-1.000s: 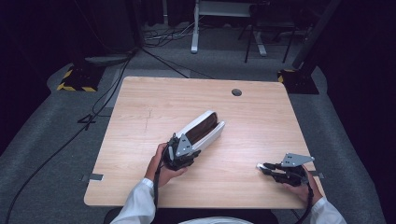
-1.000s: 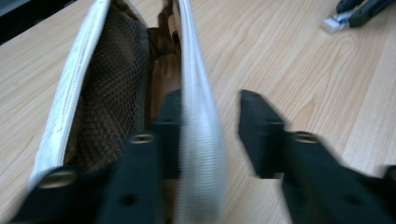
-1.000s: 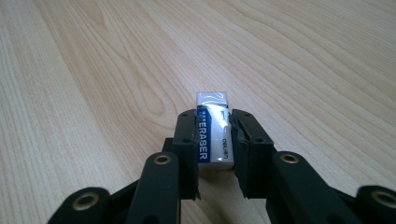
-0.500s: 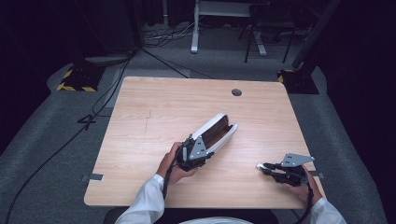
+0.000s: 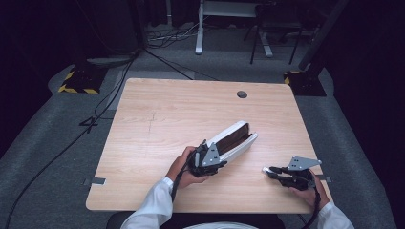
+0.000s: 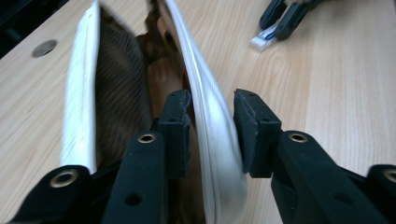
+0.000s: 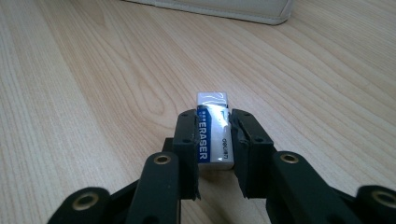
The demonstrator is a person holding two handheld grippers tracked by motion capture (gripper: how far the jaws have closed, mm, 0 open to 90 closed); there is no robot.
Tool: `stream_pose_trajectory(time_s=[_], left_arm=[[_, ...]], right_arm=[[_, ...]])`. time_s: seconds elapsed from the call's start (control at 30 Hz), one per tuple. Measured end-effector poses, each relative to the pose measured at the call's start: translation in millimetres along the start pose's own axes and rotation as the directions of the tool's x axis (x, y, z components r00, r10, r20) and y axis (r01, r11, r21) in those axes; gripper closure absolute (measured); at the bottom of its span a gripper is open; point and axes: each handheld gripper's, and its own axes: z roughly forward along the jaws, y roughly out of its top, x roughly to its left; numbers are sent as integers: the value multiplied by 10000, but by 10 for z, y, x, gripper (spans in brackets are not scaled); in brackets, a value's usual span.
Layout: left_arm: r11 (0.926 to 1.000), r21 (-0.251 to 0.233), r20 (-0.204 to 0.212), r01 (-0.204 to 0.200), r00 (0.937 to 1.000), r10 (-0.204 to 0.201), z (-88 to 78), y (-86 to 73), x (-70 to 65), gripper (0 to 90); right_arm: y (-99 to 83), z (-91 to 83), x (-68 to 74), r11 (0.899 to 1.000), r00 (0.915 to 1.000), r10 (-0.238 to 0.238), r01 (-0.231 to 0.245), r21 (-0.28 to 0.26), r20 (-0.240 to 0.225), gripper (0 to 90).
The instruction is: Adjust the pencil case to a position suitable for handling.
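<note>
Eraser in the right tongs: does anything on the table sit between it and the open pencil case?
Nothing visible: bare table separates the eraser in the right tongs from the pencil case.

Evenly lit table, dark surroundings

The table (image 5: 157, 119) is brightly lit from above while the floor beyond falls into deep shadow. Motion blur is seen on the white pouch (image 6: 212, 154) in the left gripper view. Glare is caught on the eraser (image 7: 214, 133) wrapper; the nearest jaws are rendered soft.
</note>
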Motion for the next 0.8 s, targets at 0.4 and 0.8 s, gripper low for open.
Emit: stream_pose_trajectory(time_s=[0.4, 0.8], left_arm=[[9951, 437, -1532, 888, 9849, -812, -328, -370, 171, 588], [9846, 936, -2287, 1479, 9657, -1233, -428, -596, 269, 498]], right_arm=[[0, -1, -1, 10000, 10000, 21, -21, 8, -22, 729], [-2, -2, 9, 10000, 10000, -55, 55, -3, 53, 735]])
